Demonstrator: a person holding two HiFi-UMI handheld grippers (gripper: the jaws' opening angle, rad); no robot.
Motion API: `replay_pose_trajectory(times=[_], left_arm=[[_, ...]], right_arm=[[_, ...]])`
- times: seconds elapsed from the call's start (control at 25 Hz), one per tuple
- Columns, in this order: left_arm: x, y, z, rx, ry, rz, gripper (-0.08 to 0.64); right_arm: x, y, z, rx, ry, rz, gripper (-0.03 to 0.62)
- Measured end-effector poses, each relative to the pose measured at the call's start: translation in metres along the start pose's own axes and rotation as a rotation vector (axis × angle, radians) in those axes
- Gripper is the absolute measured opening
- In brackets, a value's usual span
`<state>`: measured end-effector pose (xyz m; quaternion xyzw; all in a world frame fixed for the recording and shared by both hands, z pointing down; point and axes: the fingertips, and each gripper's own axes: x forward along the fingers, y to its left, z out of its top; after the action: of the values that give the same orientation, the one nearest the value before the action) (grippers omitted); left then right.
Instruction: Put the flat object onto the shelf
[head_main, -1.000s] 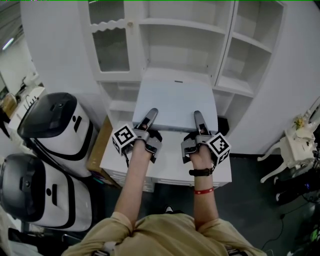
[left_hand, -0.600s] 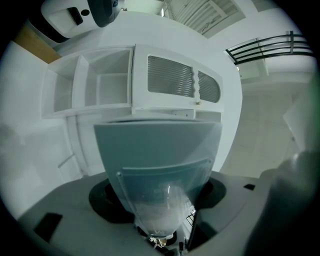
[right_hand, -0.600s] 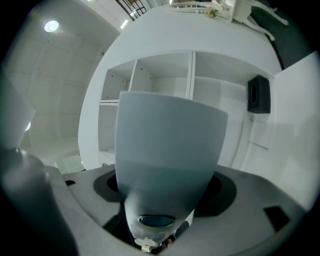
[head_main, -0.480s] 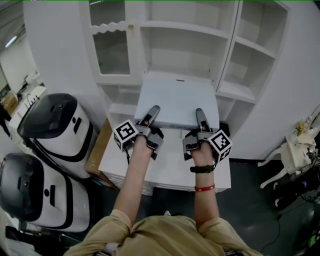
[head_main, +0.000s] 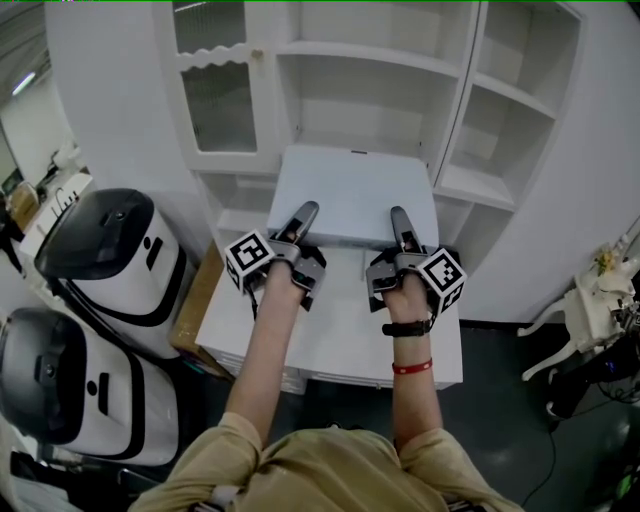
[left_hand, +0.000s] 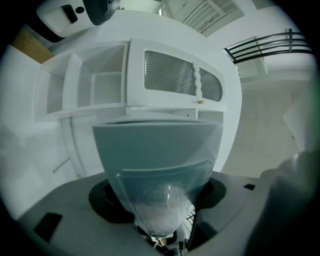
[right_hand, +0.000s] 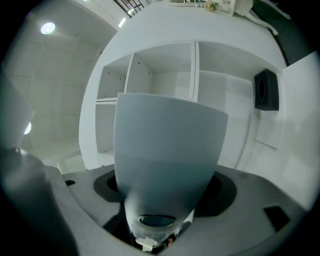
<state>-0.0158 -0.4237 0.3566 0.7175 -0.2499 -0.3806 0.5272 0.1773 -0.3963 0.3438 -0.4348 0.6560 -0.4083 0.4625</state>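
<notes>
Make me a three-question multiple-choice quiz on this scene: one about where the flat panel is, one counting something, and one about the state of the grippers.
1. Where is the flat white rectangular panel?
A. Lying on the floor.
B. Held up in front of the white shelf cabinet, above the white table.
C. Standing on the top shelf.

2. How many rounded white-and-black machines stand at the left of the head view?
A. One.
B. Two.
C. Four.

3. What grips the panel?
A. Both the left gripper and the right gripper.
B. The left gripper only.
C. Neither gripper.

Answers:
1 B: the panel hangs between the hands and the cabinet, over the table.
2 B: two show, one nearer than the other.
3 A: each gripper's jaws are closed on the panel's near edge.
</notes>
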Motion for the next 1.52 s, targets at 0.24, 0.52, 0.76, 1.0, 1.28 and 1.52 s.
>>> replay_pose_trajectory(times=[0.24,0.52,0.76,1.0,1.28,1.52], left_arm=[[0.019,0.0,0.01,-0.005,-0.005,0.003,0.304],[0.04,0.008,0.015,-0.014,-0.008,0.017,0.304],[0.046,0.014,0.018,-0.033,-0.017,0.02,0.305],[0.071,0.016,0.026,-0.038,-0.019,0.046,0.305],[0.081,0.025,0.04,-0.05,0.003,0.058,0.305],[0.093,0.023,0.043,-0.044,0.046,0.069,0.305]], right_arm=[[0.023,0.001,0.008,0.001,0.016,0.007,0.35],[0.041,-0.007,0.019,0.017,0.025,-0.002,0.35],[0.049,-0.01,0.021,0.02,0.042,0.008,0.35],[0.072,-0.019,0.033,0.049,0.066,-0.004,0.35],[0.088,-0.018,0.031,0.048,0.057,-0.019,0.35],[0.092,-0.022,0.034,0.062,0.009,-0.025,0.35]])
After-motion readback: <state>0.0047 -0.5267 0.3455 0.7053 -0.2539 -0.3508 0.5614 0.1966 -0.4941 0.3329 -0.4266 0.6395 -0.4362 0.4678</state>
